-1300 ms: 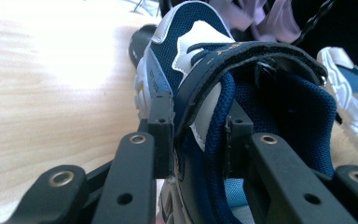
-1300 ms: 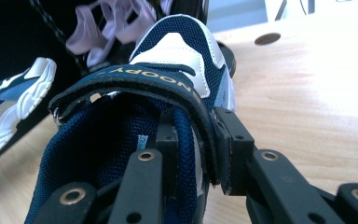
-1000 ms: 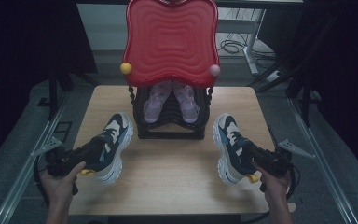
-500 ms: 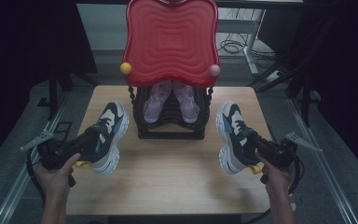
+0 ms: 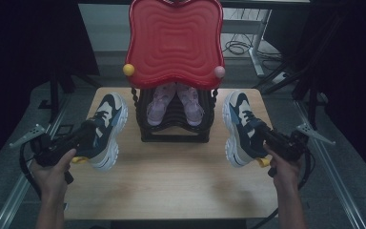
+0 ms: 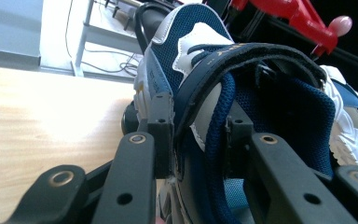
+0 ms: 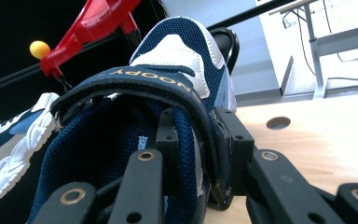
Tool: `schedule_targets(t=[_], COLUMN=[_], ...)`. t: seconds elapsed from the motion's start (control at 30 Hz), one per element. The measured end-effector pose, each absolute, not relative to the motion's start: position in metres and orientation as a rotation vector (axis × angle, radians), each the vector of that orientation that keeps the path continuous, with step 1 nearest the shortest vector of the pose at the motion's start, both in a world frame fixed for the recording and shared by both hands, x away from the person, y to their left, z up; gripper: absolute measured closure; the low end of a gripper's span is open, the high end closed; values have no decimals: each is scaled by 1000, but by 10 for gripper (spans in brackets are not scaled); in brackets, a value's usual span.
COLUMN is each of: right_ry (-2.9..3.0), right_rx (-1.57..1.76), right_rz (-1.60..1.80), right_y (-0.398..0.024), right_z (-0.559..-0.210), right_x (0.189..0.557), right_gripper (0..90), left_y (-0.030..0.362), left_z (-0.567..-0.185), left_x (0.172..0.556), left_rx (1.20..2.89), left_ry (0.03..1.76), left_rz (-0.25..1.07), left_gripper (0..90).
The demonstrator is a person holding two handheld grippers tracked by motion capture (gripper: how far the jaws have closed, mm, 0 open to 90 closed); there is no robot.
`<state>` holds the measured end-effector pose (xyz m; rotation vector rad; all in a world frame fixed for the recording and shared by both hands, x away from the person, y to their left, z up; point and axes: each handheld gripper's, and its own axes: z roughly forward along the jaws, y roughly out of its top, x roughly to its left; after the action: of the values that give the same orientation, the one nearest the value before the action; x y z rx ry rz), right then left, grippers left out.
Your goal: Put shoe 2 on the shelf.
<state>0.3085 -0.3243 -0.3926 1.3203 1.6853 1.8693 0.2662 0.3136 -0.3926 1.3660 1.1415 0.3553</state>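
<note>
2 navy-and-white sneakers are held off the wooden table, flanking the black shoe rack: the left sneaker by the left gripper, the right sneaker by the right gripper, each clamped on one padded collar wall. Light, soft uppers are judged liable to fold; stiffer heel counters would be gripped more securely.

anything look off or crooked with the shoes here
Nothing looks damaged or spilled. The two navy-and-white sneakers, left and right, each gripped at the collar by a hand-held gripper, tilt slightly. The pink shoes sit neatly in the black rack.

left tool: grips left sneaker | right tool: grips right sneaker
</note>
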Motion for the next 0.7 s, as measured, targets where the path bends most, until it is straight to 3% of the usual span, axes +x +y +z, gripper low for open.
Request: schedule_targets(t=[0.7], right_ry=[1630], right_rx=[1242], right_rz=[1897], right_y=[-324], right_z=[-347], right_x=[328], right_gripper=[729], left_y=[319], left_z=[-354], left_x=[284], left_rx=[1294], left_ry=[1090], left_rz=[380], left_gripper=[710])
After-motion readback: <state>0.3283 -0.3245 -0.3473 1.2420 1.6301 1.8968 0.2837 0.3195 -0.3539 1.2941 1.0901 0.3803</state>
